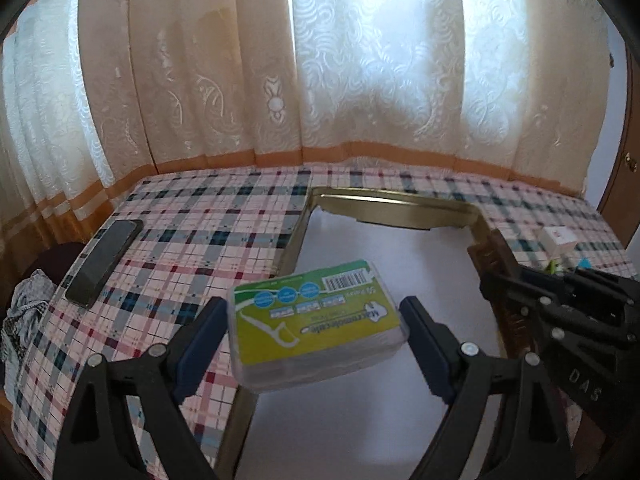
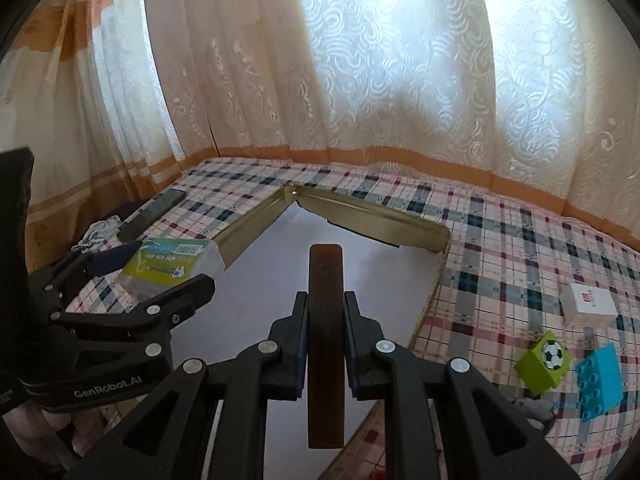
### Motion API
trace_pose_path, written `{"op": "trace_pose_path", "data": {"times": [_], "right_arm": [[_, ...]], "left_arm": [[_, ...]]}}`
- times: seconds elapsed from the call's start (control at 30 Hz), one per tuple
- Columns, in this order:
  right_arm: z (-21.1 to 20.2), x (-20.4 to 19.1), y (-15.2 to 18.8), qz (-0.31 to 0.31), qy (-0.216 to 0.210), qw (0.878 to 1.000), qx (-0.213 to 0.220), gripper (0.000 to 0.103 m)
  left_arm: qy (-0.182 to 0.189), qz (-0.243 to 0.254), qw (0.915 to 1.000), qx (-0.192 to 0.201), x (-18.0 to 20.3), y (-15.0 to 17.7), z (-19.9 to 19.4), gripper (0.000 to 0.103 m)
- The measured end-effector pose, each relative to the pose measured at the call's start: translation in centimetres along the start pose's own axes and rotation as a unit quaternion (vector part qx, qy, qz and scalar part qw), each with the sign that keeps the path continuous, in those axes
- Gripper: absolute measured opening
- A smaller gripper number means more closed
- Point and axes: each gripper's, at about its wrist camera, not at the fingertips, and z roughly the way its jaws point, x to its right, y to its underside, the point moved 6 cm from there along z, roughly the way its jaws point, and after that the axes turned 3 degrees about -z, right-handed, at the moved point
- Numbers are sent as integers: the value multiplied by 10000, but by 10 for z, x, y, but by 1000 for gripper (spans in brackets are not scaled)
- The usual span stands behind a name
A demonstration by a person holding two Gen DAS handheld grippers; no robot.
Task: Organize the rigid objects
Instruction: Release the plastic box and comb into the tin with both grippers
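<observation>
Lace curtains (image 1: pixel 360 60) hang behind a table with a plaid cloth (image 1: pixel 192 232), where a shallow gold-edged tray (image 1: pixel 384 200) lies. Above its near left edge, the left gripper (image 1: pixel 312 336) is clamped on a clear floss-pick box (image 1: pixel 316 320). The right gripper (image 2: pixel 325 344) is closed on a dark brown comb (image 2: pixel 325 320) over the tray.

green-labelled floss box (image 1: pixel 318 322) and brown comb (image 2: pixel 325 344), both held over tray (image 1: pixel 394 201).
</observation>
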Motion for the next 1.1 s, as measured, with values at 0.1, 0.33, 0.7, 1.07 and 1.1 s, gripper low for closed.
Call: {"op": "trace_pose_path", "data": {"times": [0.1, 0.33, 0.7, 1.07, 1.1], "right_arm": [[9, -3, 0, -36, -4, 9999, -100, 17], [27, 0, 0, -25, 12, 9992, -392, 17], [9, 14, 0, 165, 48, 9998, -141, 70], [-89, 61, 52, 602, 227, 9975, 304, 70], [-96, 66, 62, 649, 286, 9970, 306, 70]], "left_arm": [[-46, 162, 9998, -133, 3, -3, 8, 88], [-184, 392, 9985, -346, 6, -7, 22, 88], [-445, 44, 9989, -144, -12, -6, 10, 102], [25, -179, 9983, 553, 28, 48, -51, 103], [37, -202, 9981, 589, 32, 54, -55, 103]]}}
